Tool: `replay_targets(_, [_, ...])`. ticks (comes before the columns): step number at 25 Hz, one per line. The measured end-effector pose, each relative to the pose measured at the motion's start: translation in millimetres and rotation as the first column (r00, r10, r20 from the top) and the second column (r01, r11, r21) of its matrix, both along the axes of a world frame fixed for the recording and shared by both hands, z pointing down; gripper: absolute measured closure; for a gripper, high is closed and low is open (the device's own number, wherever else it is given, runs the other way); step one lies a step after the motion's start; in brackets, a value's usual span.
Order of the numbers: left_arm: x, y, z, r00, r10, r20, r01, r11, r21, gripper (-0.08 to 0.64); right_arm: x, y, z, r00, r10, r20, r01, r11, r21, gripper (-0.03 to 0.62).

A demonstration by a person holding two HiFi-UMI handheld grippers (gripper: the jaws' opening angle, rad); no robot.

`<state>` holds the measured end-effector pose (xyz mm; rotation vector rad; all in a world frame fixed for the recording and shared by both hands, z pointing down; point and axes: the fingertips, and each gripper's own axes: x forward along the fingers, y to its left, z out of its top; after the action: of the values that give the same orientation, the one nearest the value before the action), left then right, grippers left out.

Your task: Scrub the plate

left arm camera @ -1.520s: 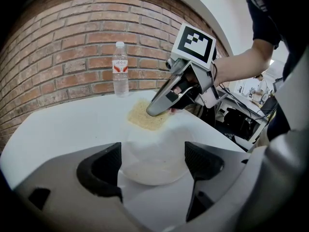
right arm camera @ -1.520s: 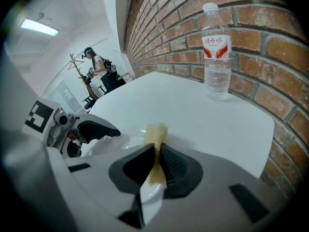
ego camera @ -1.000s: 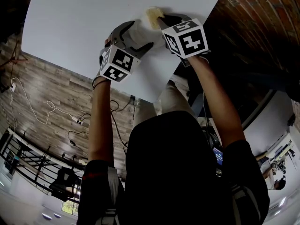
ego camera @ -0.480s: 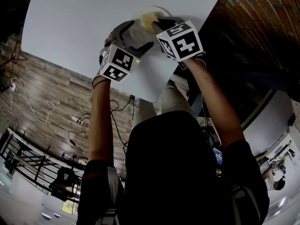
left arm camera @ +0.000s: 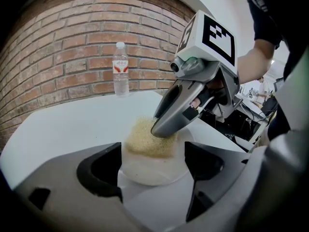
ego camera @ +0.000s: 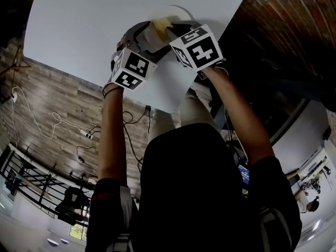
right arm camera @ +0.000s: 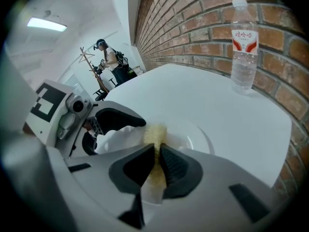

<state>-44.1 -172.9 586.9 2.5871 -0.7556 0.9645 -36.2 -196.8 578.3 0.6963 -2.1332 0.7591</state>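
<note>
A small white plate [ego camera: 181, 9] [left arm camera: 154, 173] [right arm camera: 198, 137] lies near the far edge of the white table [ego camera: 79, 30]. My left gripper [ego camera: 151, 37] [left arm camera: 153, 166] has a jaw touching the plate's rim on either side and holds it. My right gripper [ego camera: 170, 28] [right arm camera: 155, 164] is shut on a yellow sponge [ego camera: 160, 23] [left arm camera: 144, 140] [right arm camera: 155, 132] and presses it onto the plate's middle. In the left gripper view the right gripper [left arm camera: 166, 124] reaches down from the right onto the sponge. In the right gripper view the left gripper [right arm camera: 108, 129] sits at the plate's left rim.
A clear water bottle with a red label [left arm camera: 120, 69] [right arm camera: 244, 47] stands at the table's far edge against the brick wall [left arm camera: 72, 42]. A person [right arm camera: 113, 59] stands far off in the room. Cables lie on the wood floor [ego camera: 58, 125] left of the table.
The right gripper has slid the sponge leftward across the plate, uncovering the plate's far right rim. The left gripper has kept its hold and barely moved.
</note>
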Motion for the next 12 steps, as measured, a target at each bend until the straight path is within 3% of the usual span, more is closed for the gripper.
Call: replay_targets(12, [-0.1, 0.1, -1.4, 1.000, -0.001, -0.005, 0.001, 1.000, 0.005, 0.170, -9.0, 9.0, -0.6, 1.000, -0.027, 0.014, 0.028, 1.000, -0.014, 0.548])
